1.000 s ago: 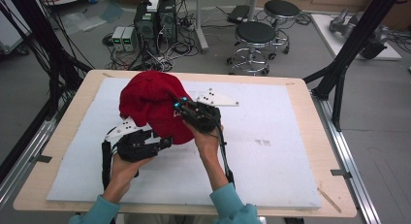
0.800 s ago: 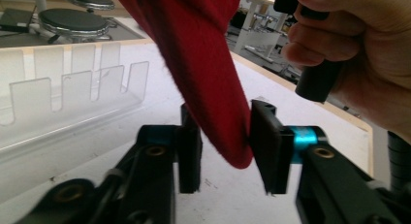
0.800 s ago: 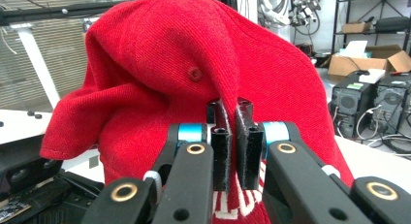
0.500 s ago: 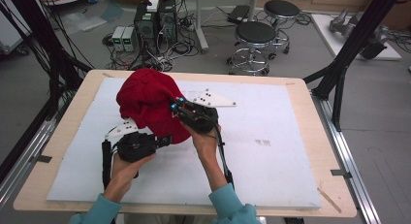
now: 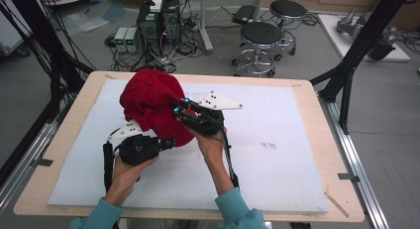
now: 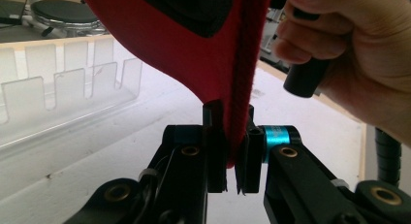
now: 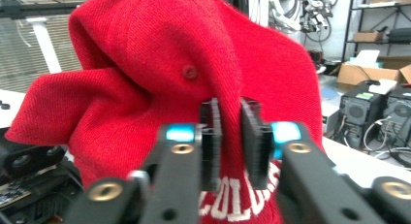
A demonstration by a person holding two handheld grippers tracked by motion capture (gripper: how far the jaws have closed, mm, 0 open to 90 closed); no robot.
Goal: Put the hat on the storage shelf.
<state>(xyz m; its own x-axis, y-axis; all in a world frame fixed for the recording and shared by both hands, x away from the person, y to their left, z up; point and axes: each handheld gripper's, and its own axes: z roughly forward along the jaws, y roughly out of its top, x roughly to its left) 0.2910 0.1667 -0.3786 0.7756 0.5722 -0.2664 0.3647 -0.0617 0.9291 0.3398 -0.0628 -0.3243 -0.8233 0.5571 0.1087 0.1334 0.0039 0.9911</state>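
Note:
A red knit cap [image 5: 148, 102] with white lettering is held up above the white mat [image 5: 277, 159]. My left gripper [image 5: 168, 142] comes at its lower edge from the near left. In the left gripper view it [image 6: 231, 151] is shut on the cap's hem [image 6: 194, 54]. My right gripper [image 5: 177, 107] reaches the cap's right side. In the right gripper view its jaws [image 7: 231, 132] have just been opening. They stand slightly apart with a fold of the cap [image 7: 160, 78] in the gap, and the pads do not press on it.
A clear plastic rack [image 6: 63, 88] lies on the table beyond the left gripper. Behind the table, on the floor, stand two stools [image 5: 262, 35] and computer boxes [image 5: 158, 18] with cables. Black frame posts [image 5: 356, 60] flank the table.
The cap has shifted a little up and to the left and its folds have changed shape. Both hands stay about where they were.

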